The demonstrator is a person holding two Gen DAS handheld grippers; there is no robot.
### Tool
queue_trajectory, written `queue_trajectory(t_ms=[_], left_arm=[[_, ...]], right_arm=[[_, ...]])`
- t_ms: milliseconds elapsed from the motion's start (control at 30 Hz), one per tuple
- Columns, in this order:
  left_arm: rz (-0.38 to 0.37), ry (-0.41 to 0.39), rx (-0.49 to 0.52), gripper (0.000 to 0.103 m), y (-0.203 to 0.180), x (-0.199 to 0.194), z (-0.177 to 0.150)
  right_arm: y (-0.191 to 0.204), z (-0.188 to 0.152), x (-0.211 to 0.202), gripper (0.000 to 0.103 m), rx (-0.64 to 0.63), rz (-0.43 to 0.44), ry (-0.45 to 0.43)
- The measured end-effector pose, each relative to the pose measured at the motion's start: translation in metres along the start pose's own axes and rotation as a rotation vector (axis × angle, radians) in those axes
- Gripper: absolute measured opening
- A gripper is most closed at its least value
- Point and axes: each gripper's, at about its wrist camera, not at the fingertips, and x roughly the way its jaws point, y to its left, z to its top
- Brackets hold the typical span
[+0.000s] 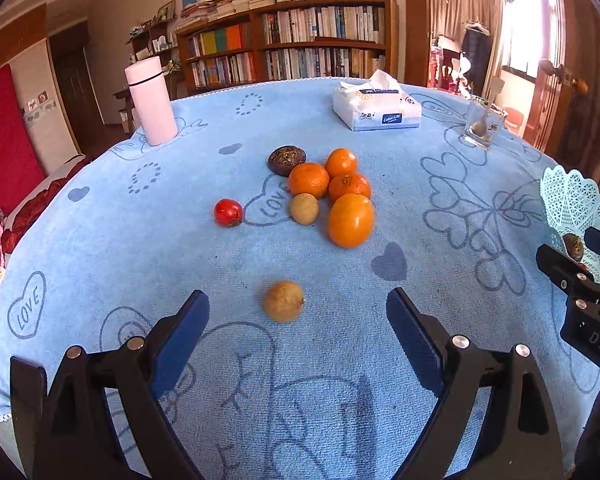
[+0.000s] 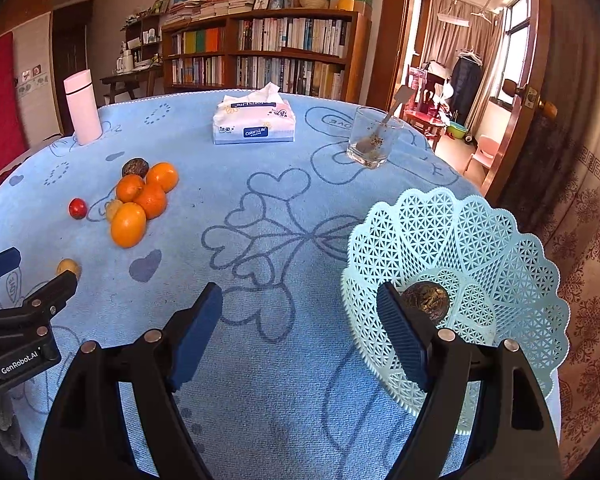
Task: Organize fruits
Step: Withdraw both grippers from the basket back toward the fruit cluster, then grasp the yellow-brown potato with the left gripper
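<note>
Left tongs (image 1: 298, 316) spread, right tongs (image 2: 300, 312) spread, empty; blue towel-covered table (image 2: 260, 152); bookshelf (image 2: 260, 48) behind.

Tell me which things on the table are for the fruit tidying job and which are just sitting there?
For the job:
- four oranges
- red fruit
- two small tan fruits
- dark round fruit on the cloth
- dark fruit already in the basket
- lacy blue basket

Just sitting there:
- white flask
- tissue pack
- glass with a spoon
</note>
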Motion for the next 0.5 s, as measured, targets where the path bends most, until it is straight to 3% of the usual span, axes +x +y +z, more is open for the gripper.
queue_trajectory(t_ms=[267,500], left_arm=[[0.026,0.039,-0.041,0.089,0.03,0.015,-0.012],[0.033,0.042,-0.033,0.088,0.035,0.025,-0.008]], right_arm=[[0.019,0.001,0.011,0.081,-0.012,0.079,0.045],[0.036,0.003,0.02,0.081,-0.029,0.13,0.076]])
